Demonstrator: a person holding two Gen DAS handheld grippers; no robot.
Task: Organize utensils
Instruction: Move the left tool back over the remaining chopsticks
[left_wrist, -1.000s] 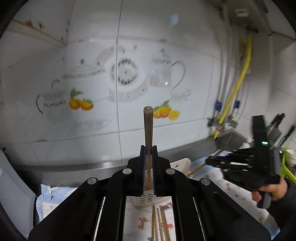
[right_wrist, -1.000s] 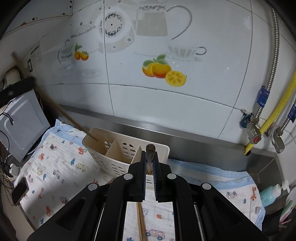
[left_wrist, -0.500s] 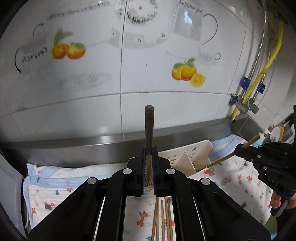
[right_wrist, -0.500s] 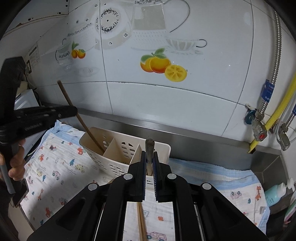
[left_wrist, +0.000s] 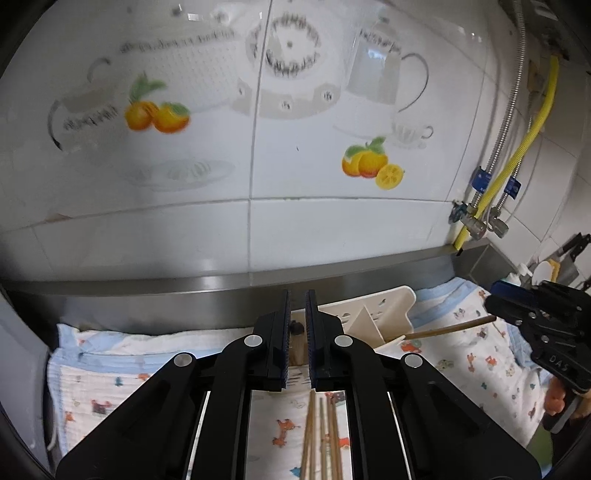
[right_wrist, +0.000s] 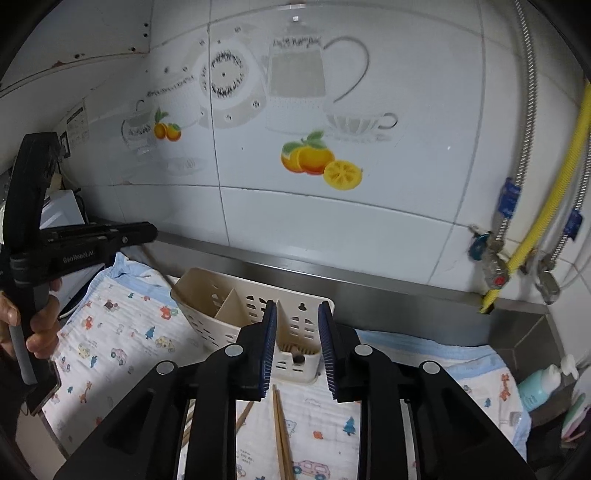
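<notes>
Chopsticks (right_wrist: 280, 435) lie on the printed cloth (right_wrist: 122, 325) just below the right gripper (right_wrist: 297, 350), long axis pointing toward the holder (right_wrist: 221, 317) behind. Right jaws stand wide apart and hold nothing. The left gripper (left_wrist: 297, 339) shows a narrow gap, with more chopsticks (left_wrist: 321, 435) below it.

Chopsticks (left_wrist: 321, 439) on cloth cut off at 6 o'clock edge, upper ends hidden behind left gripper (left_wrist: 297, 306). Holder (left_wrist: 373, 310) base hidden behind jaws. Orange decal (left_wrist: 157, 114) at 10 o'clock blurred. Bottle (right_wrist: 541, 384) at 4 o'clock partly cut off.
</notes>
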